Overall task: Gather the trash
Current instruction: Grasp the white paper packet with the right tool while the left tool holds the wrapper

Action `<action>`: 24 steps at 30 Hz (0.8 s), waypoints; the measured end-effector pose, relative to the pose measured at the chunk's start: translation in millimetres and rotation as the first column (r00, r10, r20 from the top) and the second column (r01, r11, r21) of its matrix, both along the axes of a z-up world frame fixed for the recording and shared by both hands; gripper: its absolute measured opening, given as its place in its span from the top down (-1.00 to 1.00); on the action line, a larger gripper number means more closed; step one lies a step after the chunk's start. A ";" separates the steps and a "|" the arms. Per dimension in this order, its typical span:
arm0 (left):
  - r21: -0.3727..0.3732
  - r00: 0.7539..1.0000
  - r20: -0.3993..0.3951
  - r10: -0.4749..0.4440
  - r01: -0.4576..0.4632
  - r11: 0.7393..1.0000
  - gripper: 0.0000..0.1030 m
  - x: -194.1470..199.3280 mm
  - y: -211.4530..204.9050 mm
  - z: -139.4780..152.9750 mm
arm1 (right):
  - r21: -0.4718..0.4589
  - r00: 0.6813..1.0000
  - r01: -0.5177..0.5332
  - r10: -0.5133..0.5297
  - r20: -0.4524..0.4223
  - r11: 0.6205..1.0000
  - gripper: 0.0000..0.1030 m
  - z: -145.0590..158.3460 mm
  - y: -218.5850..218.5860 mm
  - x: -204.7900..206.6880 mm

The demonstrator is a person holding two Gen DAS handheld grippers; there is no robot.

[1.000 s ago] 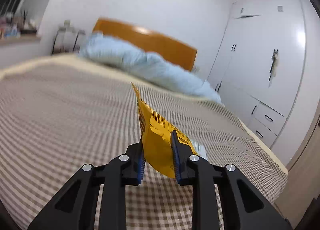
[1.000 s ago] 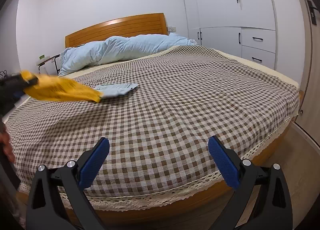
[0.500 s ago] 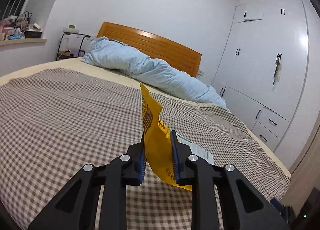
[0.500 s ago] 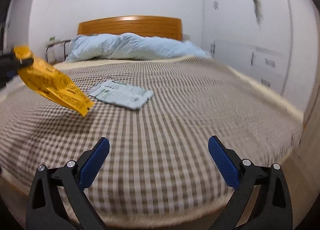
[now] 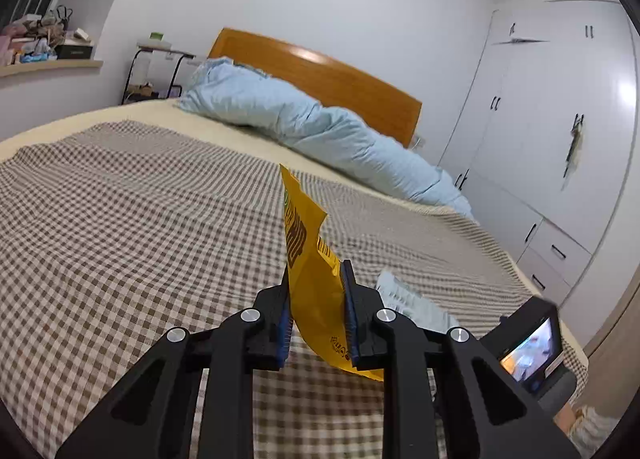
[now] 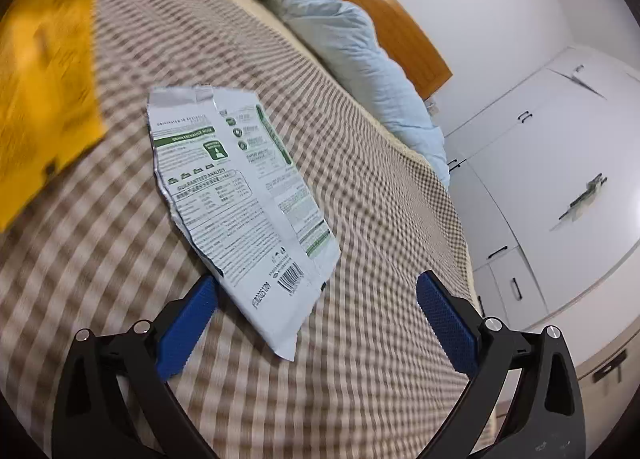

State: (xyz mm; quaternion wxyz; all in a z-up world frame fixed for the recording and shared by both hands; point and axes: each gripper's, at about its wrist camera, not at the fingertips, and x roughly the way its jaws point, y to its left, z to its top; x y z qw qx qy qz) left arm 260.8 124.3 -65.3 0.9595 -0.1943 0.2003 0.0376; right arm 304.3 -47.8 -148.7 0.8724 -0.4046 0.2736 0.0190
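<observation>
My left gripper (image 5: 316,323) is shut on a yellow snack bag (image 5: 310,271) that stands up between its blue pads, above the checked bed cover (image 5: 120,227). A flat white pouch with green print (image 6: 240,195) lies on the cover. Part of the white pouch (image 5: 412,305) shows just right of the left gripper. My right gripper (image 6: 316,307) is open, tilted, and hovers close over the pouch's near end, which lies between its spread fingers. The yellow bag (image 6: 44,71) appears blurred at the upper left of the right wrist view.
A pale blue duvet (image 5: 312,131) is heaped along the wooden headboard (image 5: 340,75). White wardrobes with drawers (image 5: 552,163) line the right wall. A small side table (image 5: 160,59) and a cluttered shelf (image 5: 44,47) stand at the far left. The right gripper's camera unit (image 5: 528,347) shows at lower right.
The right gripper has swung in over the bed and rolled, so the white pouch now lies close between its fingers. The left gripper has shifted a little with the yellow bag still held.
</observation>
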 end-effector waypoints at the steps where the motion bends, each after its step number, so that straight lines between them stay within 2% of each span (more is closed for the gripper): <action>1: -0.013 1.000 -0.010 -0.002 0.002 1.000 0.64 3.7 3.3 -4.4 | 0.007 1.000 0.007 -0.006 -0.022 1.000 -0.39 -2.0 -1.4 5.4; 2: -0.024 1.000 -0.014 -0.002 0.002 1.000 0.63 5.0 5.0 -6.6 | -0.016 0.998 0.027 -0.028 -0.050 1.000 0.11 -7.2 -1.0 10.3; 3: -0.038 1.000 -0.020 -0.002 0.002 0.999 0.63 6.1 6.8 -8.6 | -0.073 0.995 0.063 -0.069 -0.079 0.995 0.96 -17.5 -1.9 16.2; 4: -0.049 1.000 -0.022 -0.006 0.004 0.999 0.63 6.3 7.5 -9.7 | -0.079 0.991 0.058 -0.067 -0.117 0.995 1.00 -24.6 -4.4 17.0; 7: -0.068 1.000 -0.019 -0.012 0.011 0.998 0.64 5.0 8.8 -9.6 | 0.005 0.995 0.078 -0.078 -0.057 0.997 1.00 -11.0 -17.6 7.5; 9: -0.069 1.000 -0.012 -0.021 0.020 0.997 0.64 2.6 7.0 -8.1 | 0.016 0.997 0.074 -0.074 -0.011 0.997 1.00 -3.0 -24.1 -2.2; 11: -0.069 0.999 -0.010 -0.031 0.030 0.997 0.64 1.3 3.5 -7.8 | 0.015 0.998 0.055 -0.055 -0.001 0.998 1.00 2.5 -28.9 -8.7; 14: -0.064 0.999 -0.006 -0.040 0.039 0.997 0.64 -1.3 -1.8 -5.1 | 0.085 0.998 0.025 -0.021 -0.052 0.996 1.00 10.5 -35.5 -12.4; 15: -0.064 0.999 -0.004 -0.042 0.041 0.997 0.64 -2.4 -2.8 -4.2 | 0.092 0.995 0.026 -0.017 -0.094 0.995 0.95 9.5 -37.6 -9.4; 16: -0.061 0.999 0.000 -0.043 0.043 0.997 0.64 -4.8 -3.8 -3.1 | 0.061 0.993 0.031 -0.024 -0.118 0.998 0.42 6.1 -38.3 -6.8; 17: -0.057 0.999 0.003 -0.043 0.043 0.997 0.64 -6.6 -4.5 -1.9 | 0.027 0.993 0.019 -0.016 -0.114 0.999 -0.43 2.4 -37.7 -5.7; 19: -0.051 0.999 0.007 -0.043 0.043 0.998 0.64 -9.2 -4.1 -0.1 | -0.008 0.998 -0.043 0.043 -0.047 0.999 -0.51 3.8 -39.8 -8.1; 24: -0.071 0.999 0.006 -0.035 0.035 0.997 0.64 -6.2 2.2 -0.6 | -0.177 0.997 -0.055 0.063 0.042 0.983 -0.52 -9.1 -27.1 23.6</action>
